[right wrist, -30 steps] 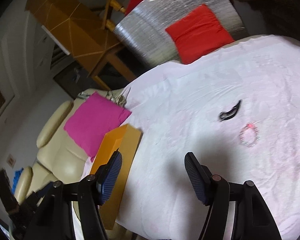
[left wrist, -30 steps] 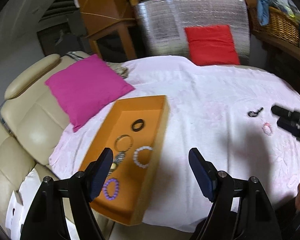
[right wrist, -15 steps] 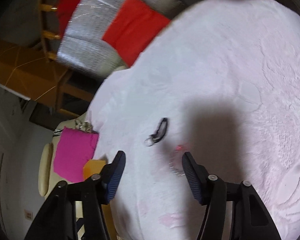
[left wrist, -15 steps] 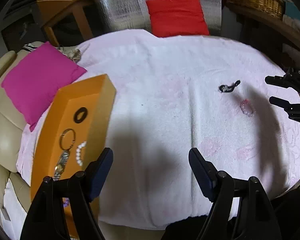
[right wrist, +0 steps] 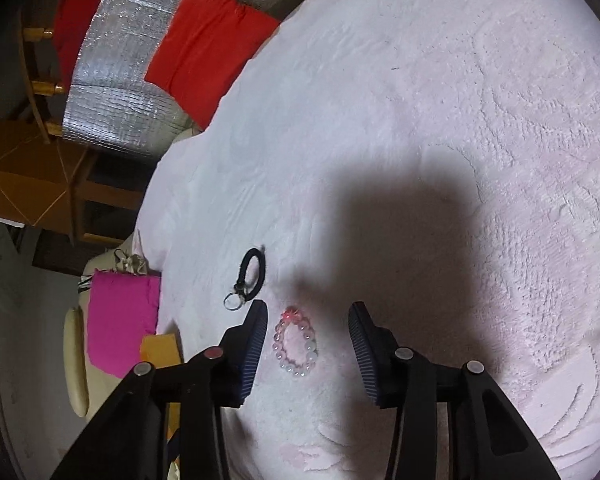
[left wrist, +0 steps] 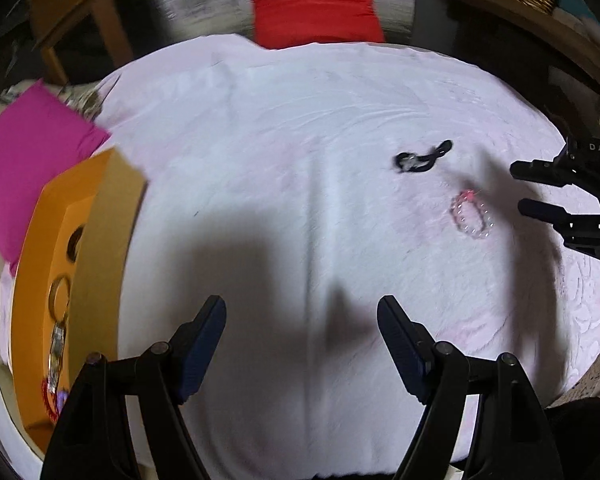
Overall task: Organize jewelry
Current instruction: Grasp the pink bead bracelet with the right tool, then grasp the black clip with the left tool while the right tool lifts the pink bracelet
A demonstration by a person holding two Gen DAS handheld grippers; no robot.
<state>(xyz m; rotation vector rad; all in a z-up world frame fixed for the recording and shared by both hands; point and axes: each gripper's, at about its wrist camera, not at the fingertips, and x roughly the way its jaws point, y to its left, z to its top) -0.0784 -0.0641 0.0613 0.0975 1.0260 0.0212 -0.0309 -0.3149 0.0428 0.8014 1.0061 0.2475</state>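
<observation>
From the left wrist view, the left gripper [left wrist: 302, 340] is hanging wide open and empty over the pale pink cloth [left wrist: 300, 120], nothing between its fingers. The orange tray [left wrist: 40, 240] is sitting at the left edge with several pieces already inside. Out to the right, the pink beaded bracelet [left wrist: 471, 216] is lying flat on the cloth, the black loop keyring [left wrist: 422, 158] just beyond it, and the right gripper [left wrist: 534, 192] is reaching in from the side.

From the right wrist view, the right gripper [right wrist: 308, 336] is spread open and the pink beaded bracelet [right wrist: 296, 346] is lying between its fingers, nearer the left one, not yet pinched. The black loop keyring [right wrist: 249, 276] is resting just past that fingertip. The bracelet is looking light, floppy and smooth-beaded, likely to slip; pinching across one side of the ring seems safest.
</observation>
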